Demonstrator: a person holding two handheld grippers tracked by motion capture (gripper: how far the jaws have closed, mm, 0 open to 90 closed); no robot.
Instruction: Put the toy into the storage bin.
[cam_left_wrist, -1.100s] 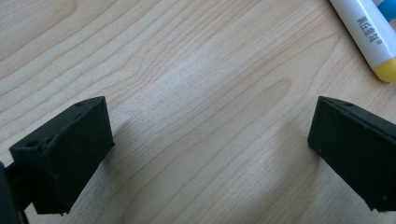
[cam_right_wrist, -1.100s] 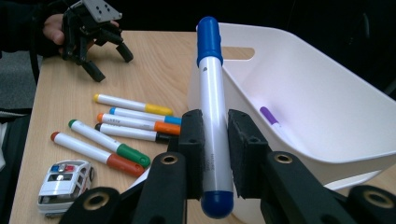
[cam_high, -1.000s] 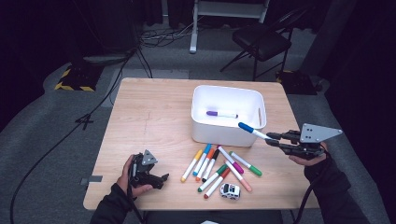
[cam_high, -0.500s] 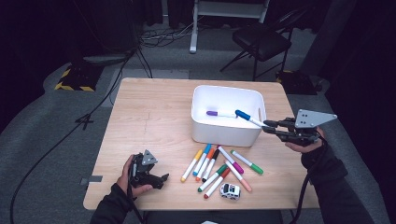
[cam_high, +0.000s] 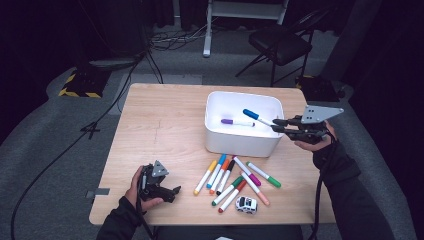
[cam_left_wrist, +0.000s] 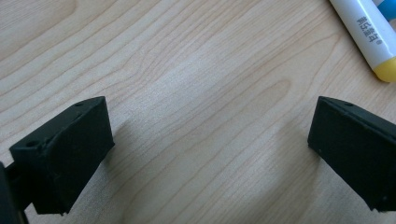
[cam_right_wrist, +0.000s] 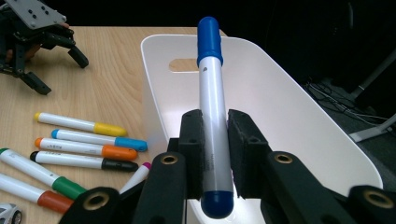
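My right gripper (cam_high: 278, 125) is shut on a blue-capped white marker (cam_high: 256, 116), held above the right side of the white bin (cam_high: 240, 145). In the right gripper view its pads (cam_right_wrist: 191, 140) clamp the marker (cam_right_wrist: 211, 93) near its lower end, and the cap points over the bin's (cam_right_wrist: 280, 107) inside. A purple marker (cam_high: 237, 121) lies in the bin. My left gripper (cam_high: 172, 191) rests on the table near the front left, held in a hand. It (cam_left_wrist: 205, 154) stands open over bare wood, with nothing between the jaws.
Several loose markers (cam_high: 235, 177) lie in a row on the wooden table (cam_high: 160, 120) in front of the bin, with a small toy car (cam_high: 246, 204) near the front edge. A yellow-capped marker (cam_left_wrist: 371, 35) lies just beyond the left jaws. A chair (cam_high: 280, 45) stands behind the table.
The right gripper has carried the blue marker left and away from the person, from beside the bin's front right corner to over its right side. The left gripper has stayed put.
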